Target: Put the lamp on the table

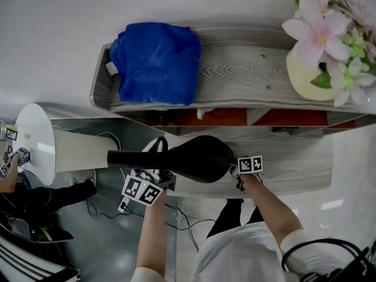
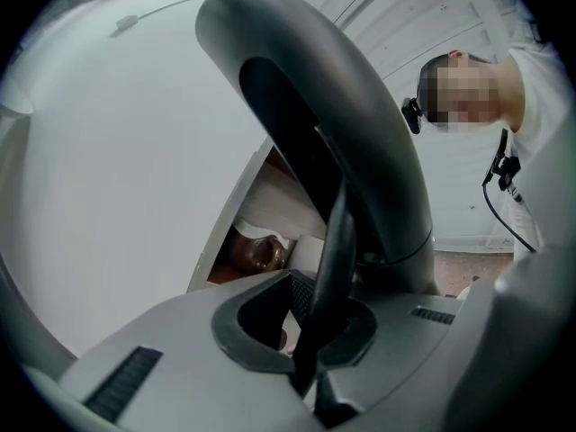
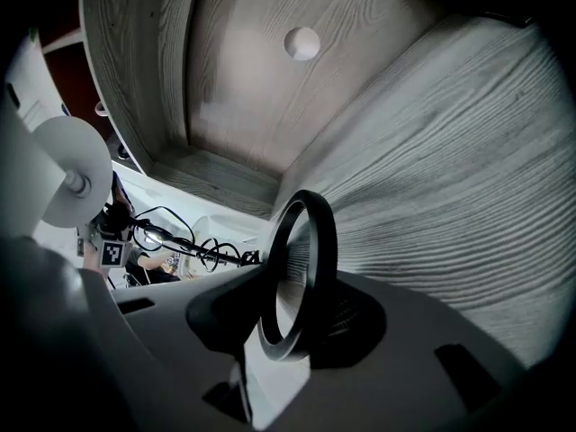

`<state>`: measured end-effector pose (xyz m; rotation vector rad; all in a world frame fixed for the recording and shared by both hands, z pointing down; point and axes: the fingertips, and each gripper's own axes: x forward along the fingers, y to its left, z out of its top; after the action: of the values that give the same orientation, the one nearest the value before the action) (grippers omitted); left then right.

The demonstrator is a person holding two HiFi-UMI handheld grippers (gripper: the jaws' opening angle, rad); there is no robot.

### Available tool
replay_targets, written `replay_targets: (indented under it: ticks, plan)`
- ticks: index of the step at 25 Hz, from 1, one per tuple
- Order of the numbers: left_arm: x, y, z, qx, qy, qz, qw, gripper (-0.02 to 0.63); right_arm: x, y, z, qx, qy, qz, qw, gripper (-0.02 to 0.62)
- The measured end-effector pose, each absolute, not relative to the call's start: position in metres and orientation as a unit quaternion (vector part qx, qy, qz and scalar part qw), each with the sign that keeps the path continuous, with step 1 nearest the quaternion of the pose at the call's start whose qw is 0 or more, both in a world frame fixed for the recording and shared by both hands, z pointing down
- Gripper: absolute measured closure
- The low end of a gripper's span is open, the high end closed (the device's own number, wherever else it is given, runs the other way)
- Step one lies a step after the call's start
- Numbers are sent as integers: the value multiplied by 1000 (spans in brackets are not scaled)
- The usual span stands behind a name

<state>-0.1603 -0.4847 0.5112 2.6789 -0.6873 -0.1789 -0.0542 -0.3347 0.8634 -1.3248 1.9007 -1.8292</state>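
While my left gripper [image 2: 313, 340] is pressed together on a thin black part of the lamp [image 1: 200, 157], my right gripper [image 3: 292, 331] is spread, with a black ring [image 3: 327, 250] of the lamp standing upright between its jaws and neither pad squeezing it. Seen from my head, the lamp lies on its side just in front of me, stretched between the two grippers: its fat black body sits by my right gripper, its slim neck [image 1: 126, 156] runs off to the left, and its white shade [image 1: 64, 151] hangs out past the table's end, over the floor. Under the black body is the near, lower board of the grey wooden table [image 1: 282, 151]; whether the lamp rests on that wood I cannot tell. Farther off, on the upper shelf [image 1: 247, 69], a blue cloth [image 1: 155, 63] lies heaped at the left and a pale vase [image 1: 308, 78] of pink flowers [image 1: 323, 34] stands at the right.
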Motion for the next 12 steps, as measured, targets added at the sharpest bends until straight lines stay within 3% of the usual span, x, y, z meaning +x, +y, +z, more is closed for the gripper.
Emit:
replay_targets:
  ticks: [12]
  plan:
    - [-150, -474, 509, 955, -235, -58, 172, 597, -22, -317, 871, -519, 614, -592, 59, 474]
